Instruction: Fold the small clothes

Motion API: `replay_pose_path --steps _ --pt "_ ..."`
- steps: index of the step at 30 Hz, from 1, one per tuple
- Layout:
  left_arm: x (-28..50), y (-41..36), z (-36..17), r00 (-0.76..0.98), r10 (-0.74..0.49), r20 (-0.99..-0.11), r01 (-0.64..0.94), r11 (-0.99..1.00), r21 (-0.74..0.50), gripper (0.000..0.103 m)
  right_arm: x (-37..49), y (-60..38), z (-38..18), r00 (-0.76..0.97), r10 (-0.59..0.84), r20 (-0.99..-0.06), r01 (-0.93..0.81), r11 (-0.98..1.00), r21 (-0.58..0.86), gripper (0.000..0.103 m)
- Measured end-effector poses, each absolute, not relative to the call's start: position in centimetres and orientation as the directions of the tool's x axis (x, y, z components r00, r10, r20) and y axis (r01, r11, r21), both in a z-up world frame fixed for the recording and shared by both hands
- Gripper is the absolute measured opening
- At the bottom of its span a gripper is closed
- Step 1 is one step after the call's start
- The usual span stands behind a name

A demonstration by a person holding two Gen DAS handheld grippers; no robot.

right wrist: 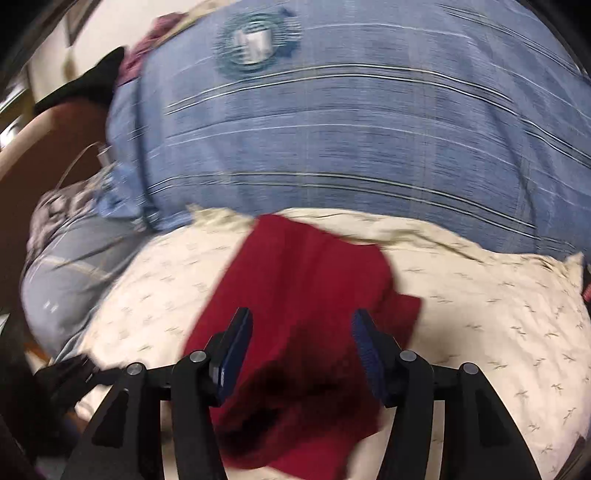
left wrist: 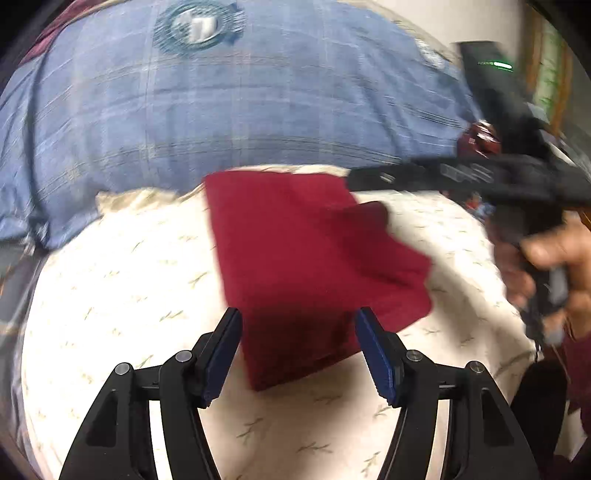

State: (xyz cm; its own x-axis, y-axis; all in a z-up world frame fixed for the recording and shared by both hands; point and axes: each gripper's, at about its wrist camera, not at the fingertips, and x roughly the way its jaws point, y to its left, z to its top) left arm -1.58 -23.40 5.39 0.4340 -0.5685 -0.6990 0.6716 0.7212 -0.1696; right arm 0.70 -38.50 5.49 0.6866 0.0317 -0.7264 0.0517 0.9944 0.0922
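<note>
A dark red cloth (left wrist: pixel 303 251), folded into a rough rectangle with one flap sticking out to the right, lies on a cream sheet (left wrist: pixel 110 295) printed with small sprigs. My left gripper (left wrist: pixel 299 317) hovers over its near end, open, the blue pads clear of the fabric. In the right wrist view the same red cloth (right wrist: pixel 306 288) runs under my right gripper (right wrist: pixel 303 317), which is also open with nothing pinched. The black body of the right gripper (left wrist: pixel 480 175) reaches in from the right in the left wrist view, held by a person's hand (left wrist: pixel 546 258). Both views are motion-blurred.
A blue checked bedcover (left wrist: pixel 258 92) with a round teal emblem (left wrist: pixel 199 26) rises behind the cream sheet. A brown curved wooden frame (right wrist: pixel 55 147) and bunched grey fabric (right wrist: pixel 62 221) lie at the left. A dark device with a green light (left wrist: pixel 495 66) stands at the far right.
</note>
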Motion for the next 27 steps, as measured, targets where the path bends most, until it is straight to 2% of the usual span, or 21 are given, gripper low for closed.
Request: replay_pose_path --steps 2,4,5,7,10,11,13,16,21,23,24,25,27 --pt "-1.7 -22.9 5.2 0.426 -0.556 -0.714 0.644 0.741 -0.193 0.063 0.2 -37.0 4.4 0.668 -0.002 -0.744 0.034 0.999 0.028 0.053" --pt "-1.8 -22.6 5.1 0.430 -0.556 -0.711 0.638 0.745 -0.197 0.063 -0.8 -36.5 2.3 0.627 -0.116 -0.771 0.067 0.993 -0.094 0.031" --pt "-2.0 -22.6 5.1 0.435 -0.554 -0.710 0.638 0.746 -0.191 0.063 -1.3 -36.9 1.1 0.602 -0.142 -0.786 0.094 0.990 -0.107 0.028" --pt "-2.0 -22.7 5.1 0.438 -0.546 -0.715 0.637 0.749 -0.182 0.063 -2.8 -38.7 -1.5 0.557 -0.084 -0.826 0.143 0.990 -0.005 0.029" --pt "-1.6 -22.9 4.5 0.433 -0.540 -0.721 0.628 0.755 -0.188 0.063 -4.7 -39.8 -1.9 0.596 -0.018 -0.803 0.168 0.980 0.103 0.028" --pt "-1.1 -23.5 4.5 0.434 -0.539 -0.722 0.624 0.757 -0.191 0.063 -5.0 -40.1 -1.5 0.608 0.002 -0.794 0.177 0.974 0.138 0.029" --pt "-0.2 -24.0 4.3 0.433 -0.545 -0.718 0.621 0.758 -0.202 0.063 -5.7 -40.8 -0.3 0.646 0.045 -0.762 0.194 0.956 0.221 0.040" --pt "0.9 -24.7 3.4 0.443 -0.544 -0.712 0.617 0.761 -0.198 0.063 -6.4 -41.3 1.7 0.699 0.038 -0.714 0.200 0.948 0.247 0.055" --pt "1.9 -26.1 2.2 0.450 -0.520 -0.726 0.604 0.776 -0.182 0.063 -3.4 -41.8 1.7 0.704 0.038 -0.710 0.229 0.933 0.276 0.058" --pt "1.9 -26.5 1.7 0.454 -0.509 -0.731 0.603 0.779 -0.168 0.063 -2.4 -42.0 0.9 0.701 0.048 -0.712 0.232 0.928 0.291 0.054" --pt "1.9 -26.7 1.5 0.455 -0.502 -0.736 0.604 0.781 -0.159 0.064 -2.0 -42.0 0.4 0.697 0.053 -0.715 0.228 0.929 0.292 0.039" --pt "1.9 -26.8 1.4 0.454 -0.498 -0.739 0.605 0.781 -0.155 0.064 -1.7 -41.9 0.1 0.694 0.052 -0.718 0.225 0.932 0.284 0.018" --pt "2.0 -27.1 1.3 0.446 -0.491 -0.748 0.606 0.781 -0.152 0.064 -2.6 -41.7 0.1 0.712 0.028 -0.702 0.231 0.934 0.271 0.018"
